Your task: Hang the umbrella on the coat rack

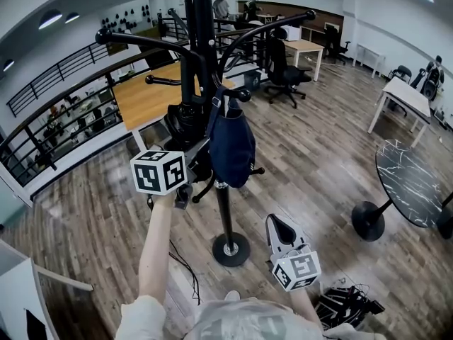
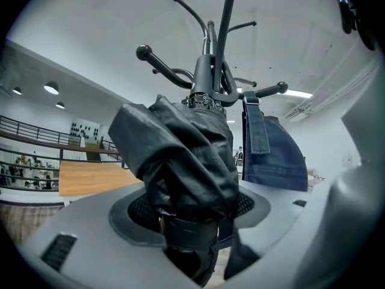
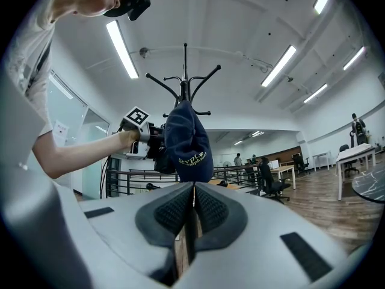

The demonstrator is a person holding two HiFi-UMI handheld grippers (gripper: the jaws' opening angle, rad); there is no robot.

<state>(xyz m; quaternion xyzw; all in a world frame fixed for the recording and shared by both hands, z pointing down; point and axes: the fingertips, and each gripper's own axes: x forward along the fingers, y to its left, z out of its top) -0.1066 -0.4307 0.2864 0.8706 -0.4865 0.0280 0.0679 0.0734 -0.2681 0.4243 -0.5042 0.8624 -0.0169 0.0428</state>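
The black coat rack point(image 1: 199, 41) stands in the middle of the head view, on a round base point(image 1: 231, 249). A navy blue bag point(image 1: 231, 146) hangs from one of its hooks. My left gripper point(image 1: 185, 154) is raised beside the pole, shut on a folded black umbrella point(image 1: 185, 122). Seen from the left gripper view, the umbrella point(image 2: 180, 161) fills the jaws of the left gripper point(image 2: 186, 221), just below the rack's hooks point(image 2: 210, 71), with the bag point(image 2: 271, 152) to its right. My right gripper point(image 1: 274, 225) hangs lower, shut and empty point(image 3: 192, 206), pointing at the rack point(image 3: 184, 83).
A round dark marble table point(image 1: 412, 181) stands to the right, a white table point(image 1: 407, 94) behind it. An office chair point(image 1: 284, 73) and a wooden desk point(image 1: 145, 98) lie beyond the rack. A railing point(image 1: 64, 119) runs along the left. Cables point(image 1: 185, 268) and black gear point(image 1: 348, 307) lie on the floor.
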